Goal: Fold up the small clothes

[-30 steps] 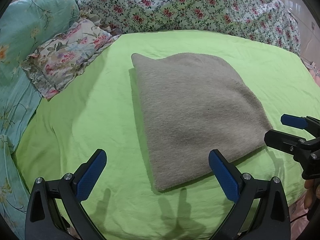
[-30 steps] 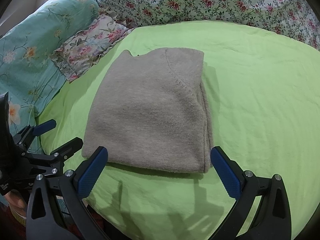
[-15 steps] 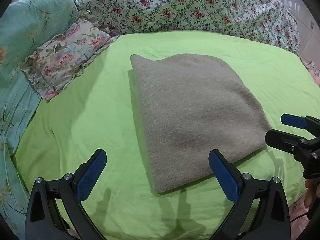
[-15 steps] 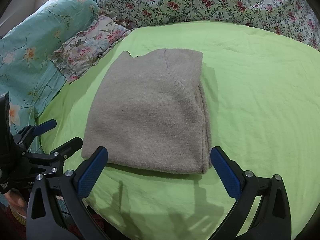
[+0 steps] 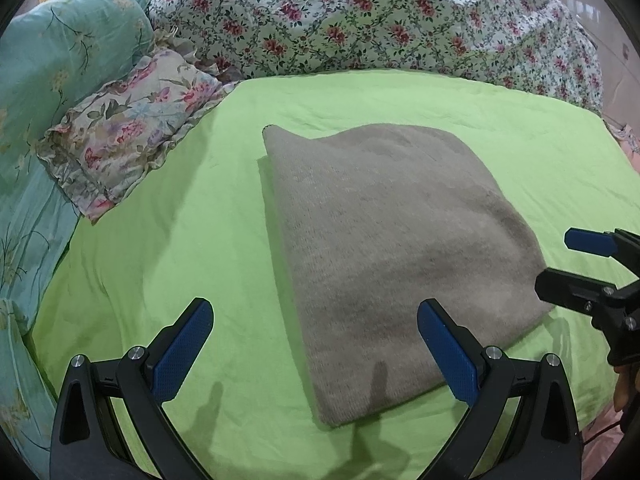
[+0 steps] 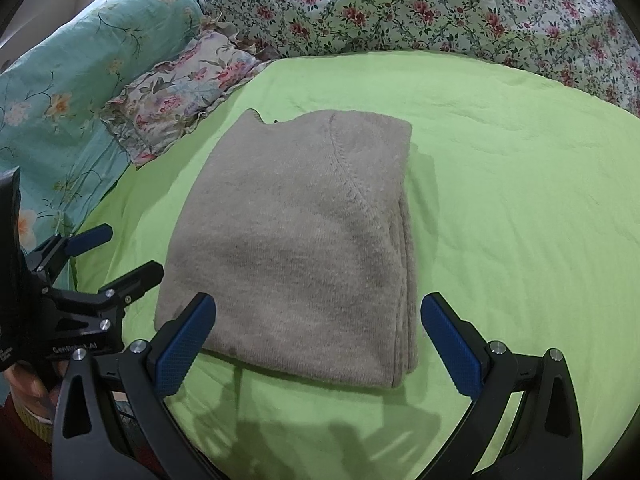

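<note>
Bedding fills both views: a lime-green bed sheet [image 5: 224, 216] runs wide across the bed, with a floral quilt [image 5: 360, 20] heaped along the far side, a teal pillow [image 5: 60, 48] at the far left and a smaller ruffled floral pillow [image 5: 128, 136] resting on the sheet's edge. On the middle of the sheet lies the grey knitted garment [image 5: 384, 248], already folded into a thick rectangle. Its long axis runs away from the person, and its stacked open edges show along its right side in the right wrist view.

Both tools hover just short of the garment's near edge, apart from it. The left gripper [image 5: 316, 344] is released, jaws wide, and faces the near left corner. The right gripper [image 6: 318, 336] is likewise spread wide and empty, and the near edge lies almost squarely between its fingers, so it looks the better placed for a final fold or lift.

Against the pictures from a second ago, almost nothing differs: the garment lies the same, and both grippers have held their place and spread.
</note>
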`<state>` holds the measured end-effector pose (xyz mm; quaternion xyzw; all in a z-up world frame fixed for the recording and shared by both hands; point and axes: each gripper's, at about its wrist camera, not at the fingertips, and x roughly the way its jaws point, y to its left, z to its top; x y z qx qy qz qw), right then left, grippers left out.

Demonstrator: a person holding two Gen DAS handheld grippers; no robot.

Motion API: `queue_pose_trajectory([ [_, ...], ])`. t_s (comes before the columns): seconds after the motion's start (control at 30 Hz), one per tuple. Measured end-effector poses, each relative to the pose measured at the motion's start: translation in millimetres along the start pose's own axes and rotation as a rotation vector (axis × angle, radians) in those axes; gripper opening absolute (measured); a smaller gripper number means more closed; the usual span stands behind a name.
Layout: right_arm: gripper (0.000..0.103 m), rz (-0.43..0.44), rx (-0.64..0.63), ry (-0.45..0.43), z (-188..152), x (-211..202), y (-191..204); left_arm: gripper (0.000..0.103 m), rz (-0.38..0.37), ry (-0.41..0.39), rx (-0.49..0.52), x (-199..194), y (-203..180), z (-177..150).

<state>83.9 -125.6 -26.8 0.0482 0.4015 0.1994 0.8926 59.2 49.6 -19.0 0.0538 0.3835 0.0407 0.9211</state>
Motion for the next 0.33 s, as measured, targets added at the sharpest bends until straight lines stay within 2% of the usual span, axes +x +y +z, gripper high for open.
queue_pose_trajectory([
  [0.33, 0.102, 0.024, 0.01, -0.003, 6.0, 12.5, -4.1, 0.102, 0.012, 0.023, -0.018, 10.6, -2.0, 1.7],
])
